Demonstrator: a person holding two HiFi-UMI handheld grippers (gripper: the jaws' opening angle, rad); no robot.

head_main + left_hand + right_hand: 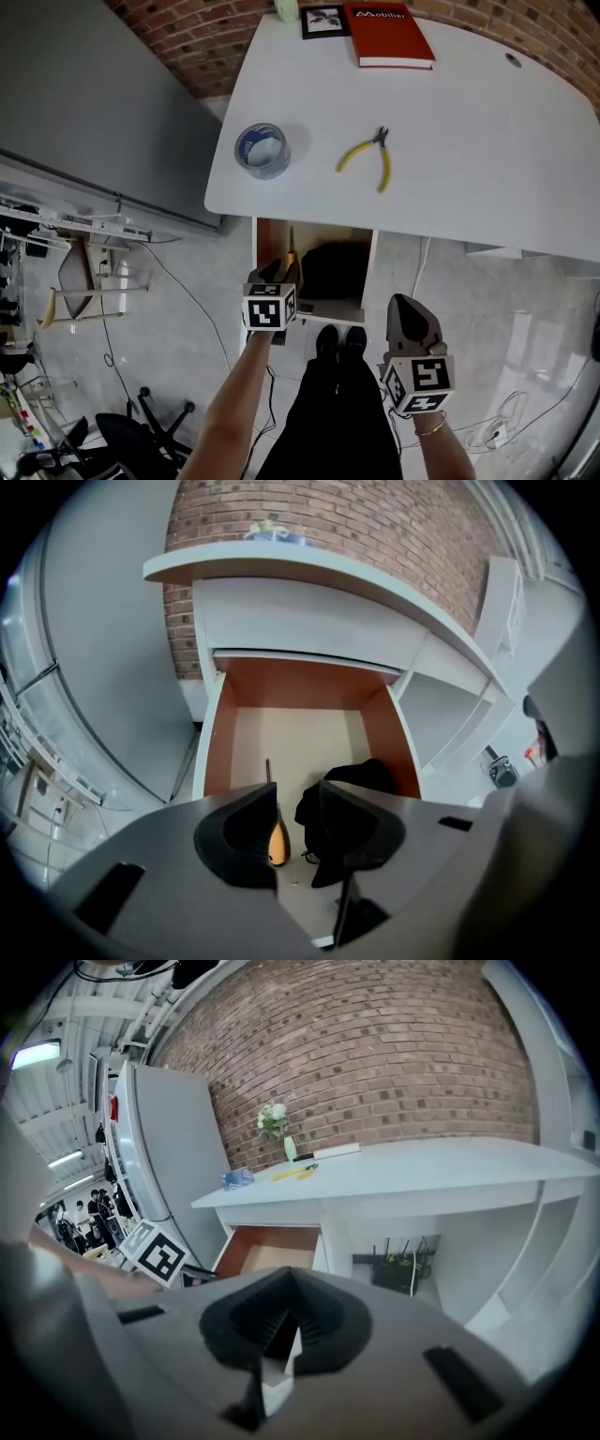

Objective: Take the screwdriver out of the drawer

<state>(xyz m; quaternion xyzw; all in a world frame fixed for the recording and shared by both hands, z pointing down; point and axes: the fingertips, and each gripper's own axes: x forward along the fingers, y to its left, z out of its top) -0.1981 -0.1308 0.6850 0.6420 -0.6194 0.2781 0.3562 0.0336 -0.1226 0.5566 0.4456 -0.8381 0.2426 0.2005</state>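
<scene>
The drawer (265, 246) under the white table (469, 159) stands pulled out, with its orange-brown walls (214, 747) showing. Along its left side lies the screwdriver (291, 249), thin shaft pointing inward and orange handle (277, 843) toward me. A black bundle (333, 268) fills the drawer's right part (361, 775). My left gripper (277, 274) hovers at the drawer's front left, open, and the screwdriver handle shows in the gap of this left gripper (298, 829). My right gripper (412, 325) hangs to the right of the drawer, shut and empty; the right gripper (281, 1330) faces the table from the side.
On the table lie a tape roll (262, 148), yellow-handled pliers (368, 157), a red book (389, 35) and a small picture frame (323, 21). A grey cabinet (84, 103) stands to the left. The person's black shoes (339, 341) are in front of the drawer. Cables cross the floor.
</scene>
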